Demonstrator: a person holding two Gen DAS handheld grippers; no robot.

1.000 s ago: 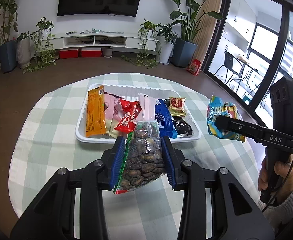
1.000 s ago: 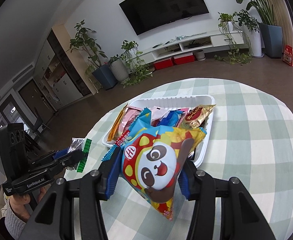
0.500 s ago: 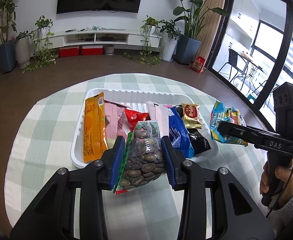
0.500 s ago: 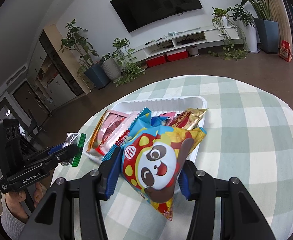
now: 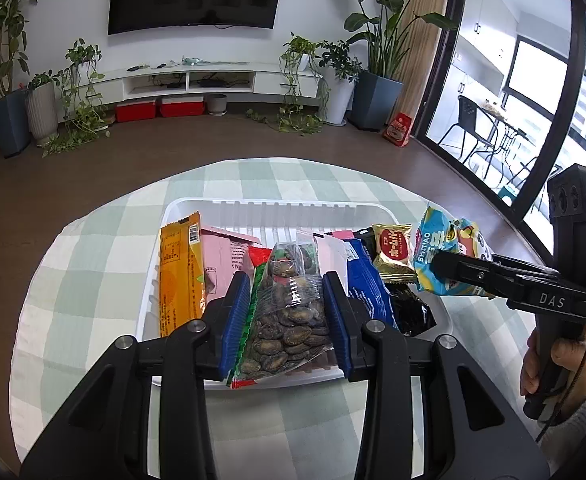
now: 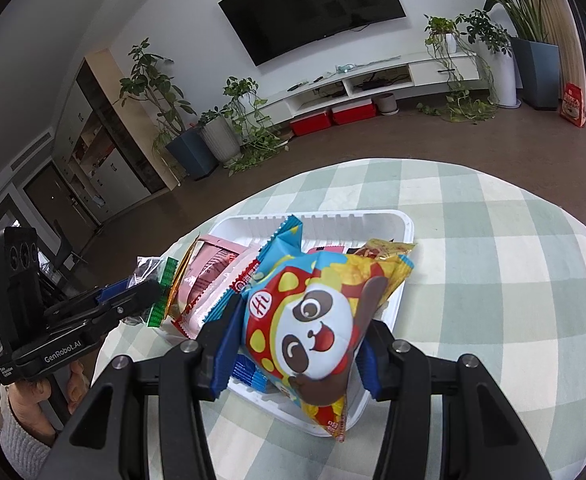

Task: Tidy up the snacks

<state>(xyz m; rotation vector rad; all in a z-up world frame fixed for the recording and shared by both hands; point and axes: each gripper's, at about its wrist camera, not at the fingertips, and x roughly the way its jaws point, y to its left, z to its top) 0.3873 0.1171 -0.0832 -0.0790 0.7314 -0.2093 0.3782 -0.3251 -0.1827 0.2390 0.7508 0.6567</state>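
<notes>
A white tray [image 5: 277, 210] on a green checked tablecloth holds several snack packs: orange [image 5: 179, 276], pink, red, blue [image 5: 367, 280], gold [image 5: 393, 252] and black. My left gripper [image 5: 287, 320] is shut on a clear bag of dark seeds [image 5: 289, 312], held over the tray's near edge. My right gripper [image 6: 297, 344] is shut on a colourful panda snack bag [image 6: 313, 320], held over the tray's [image 6: 407, 224] right end. The panda bag also shows in the left wrist view [image 5: 437, 256], and the seed bag in the right wrist view [image 6: 151, 270].
The round table [image 6: 513, 280] has bare cloth to the right of the tray and in front [image 5: 293, 420] of it. Behind are a TV, a low white cabinet, potted plants and glass doors.
Both grippers have moved forward with their bags: from the table in front of and beside the tray to above the tray itself. Both grips are unchanged.
</notes>
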